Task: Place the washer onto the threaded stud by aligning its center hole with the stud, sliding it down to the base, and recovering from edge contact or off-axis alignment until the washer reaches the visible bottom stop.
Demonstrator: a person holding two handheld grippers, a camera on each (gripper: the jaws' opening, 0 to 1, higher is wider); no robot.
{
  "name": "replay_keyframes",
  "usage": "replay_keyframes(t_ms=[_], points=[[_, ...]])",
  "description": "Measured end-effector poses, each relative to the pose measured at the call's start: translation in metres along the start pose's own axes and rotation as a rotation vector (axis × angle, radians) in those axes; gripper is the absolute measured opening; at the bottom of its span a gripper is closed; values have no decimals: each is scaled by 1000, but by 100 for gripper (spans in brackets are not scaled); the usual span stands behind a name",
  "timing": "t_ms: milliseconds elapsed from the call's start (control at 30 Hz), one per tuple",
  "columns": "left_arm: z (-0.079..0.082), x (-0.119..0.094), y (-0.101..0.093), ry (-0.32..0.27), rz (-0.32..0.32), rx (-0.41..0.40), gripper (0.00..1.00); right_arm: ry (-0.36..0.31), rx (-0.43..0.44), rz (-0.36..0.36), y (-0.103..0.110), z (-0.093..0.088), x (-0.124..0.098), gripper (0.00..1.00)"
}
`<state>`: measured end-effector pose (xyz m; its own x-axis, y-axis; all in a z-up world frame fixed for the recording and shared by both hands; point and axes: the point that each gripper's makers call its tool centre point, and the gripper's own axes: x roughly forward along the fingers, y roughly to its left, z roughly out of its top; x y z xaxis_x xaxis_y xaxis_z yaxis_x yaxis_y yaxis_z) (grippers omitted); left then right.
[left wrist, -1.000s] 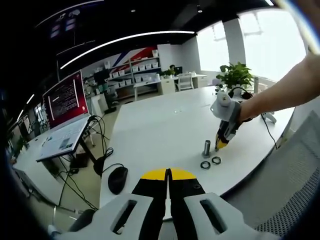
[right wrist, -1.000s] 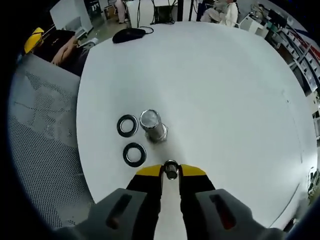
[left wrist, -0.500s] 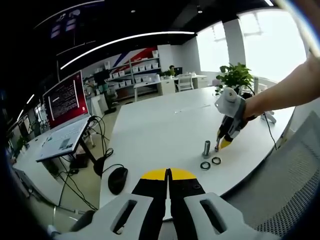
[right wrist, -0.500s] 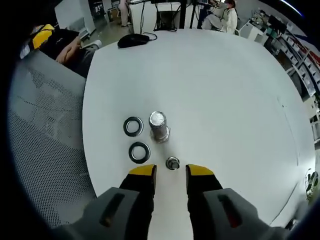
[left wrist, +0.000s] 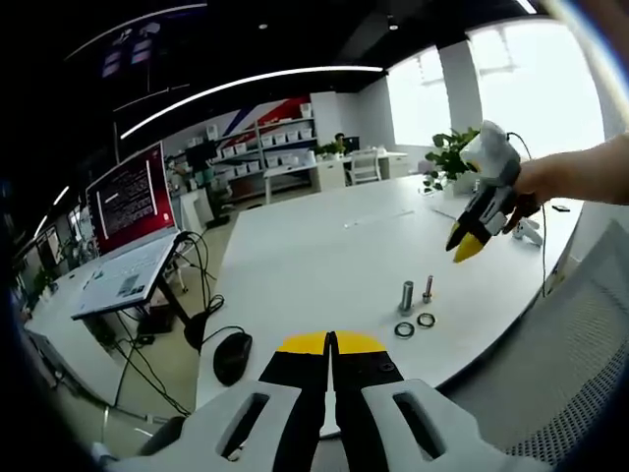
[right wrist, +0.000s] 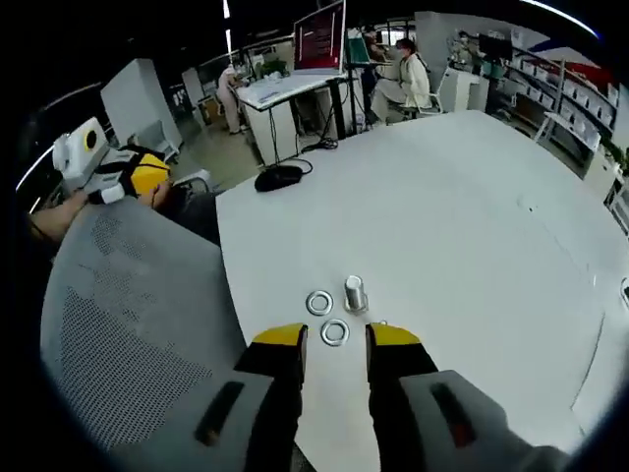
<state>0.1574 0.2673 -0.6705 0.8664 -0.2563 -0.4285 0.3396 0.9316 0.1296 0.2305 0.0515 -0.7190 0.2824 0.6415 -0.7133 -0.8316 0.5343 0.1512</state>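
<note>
- On the round white table (right wrist: 462, 226), near the edge by the mesh chair back (right wrist: 118, 324), we find all the task's parts grouped together; a black mouse (left wrist: 231, 354) lies well apart at the far side of the table.
- The right gripper (right wrist: 335, 346) hangs above that group with its yellow-tipped jaws parted and nothing between them; in the left gripper view it shows raised well over the parts (left wrist: 470, 234).
- The left gripper (left wrist: 331, 346) sits off the table edge, jaws pressed together, carrying nothing that we can see.
- The steel cylinder (right wrist: 355, 293) stands upright; in the left gripper view a thinner threaded stud (left wrist: 428, 287) stands just beside it. We judge the stud is set up and ready.
- Two washers lie flat on the table: one washer (right wrist: 318, 302) just beside the cylinder, the second washer (right wrist: 334, 332) nearer the right gripper.
- Neither washer is on the stud. By our reading, picking one up, aligning its hole and sliding it down to the base are all left to do.
</note>
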Motion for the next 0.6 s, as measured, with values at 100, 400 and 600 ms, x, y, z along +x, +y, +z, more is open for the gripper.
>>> replay_keyframes(t_ms=[100, 400, 600], points=[[0, 0, 0, 2, 0, 2, 0, -45, 10, -4, 17, 3, -22, 26], [-3, 0, -5, 21, -20, 31, 0, -229, 154, -122, 26, 3, -82, 37], [-7, 0, -8, 49, -31, 40, 0, -281, 212, -190, 36, -16, -112, 37]])
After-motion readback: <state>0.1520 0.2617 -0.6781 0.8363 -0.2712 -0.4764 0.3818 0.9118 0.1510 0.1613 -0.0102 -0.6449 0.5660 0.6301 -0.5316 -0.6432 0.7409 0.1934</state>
